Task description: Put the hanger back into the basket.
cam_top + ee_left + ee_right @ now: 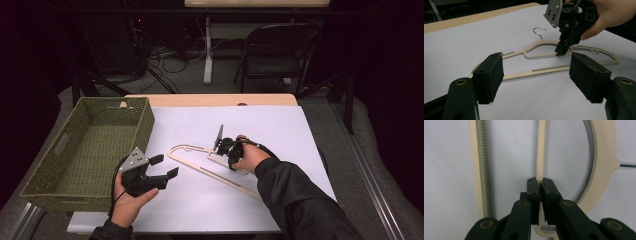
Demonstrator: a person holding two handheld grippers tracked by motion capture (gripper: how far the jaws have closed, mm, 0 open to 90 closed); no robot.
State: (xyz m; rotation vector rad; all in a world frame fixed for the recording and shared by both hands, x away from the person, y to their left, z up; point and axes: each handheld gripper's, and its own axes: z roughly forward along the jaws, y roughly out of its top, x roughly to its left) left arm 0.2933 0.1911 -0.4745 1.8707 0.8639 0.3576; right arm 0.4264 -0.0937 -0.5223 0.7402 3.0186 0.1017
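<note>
A cream-coloured clothes hanger (215, 176) with a small metal hook (538, 32) lies flat on the white sheet in the middle of the table. My right gripper (231, 164) points down at it, shut on the hanger's thin inner bar (541, 150). In the right gripper view both pads press that bar from either side (540, 187). My left gripper (165, 166) stands open near the front left, just short of the hanger, with nothing between its jaws (536, 75). In its view the hanger (549, 69) lies beyond the jaws, with the right gripper (561, 51) clamped on it.
A green woven basket (145, 125) stands at the table's left, close beside my left hand. The white sheet (270, 125) covers most of the wooden tabletop. A folding chair (280, 50) and cables stand beyond the far edge.
</note>
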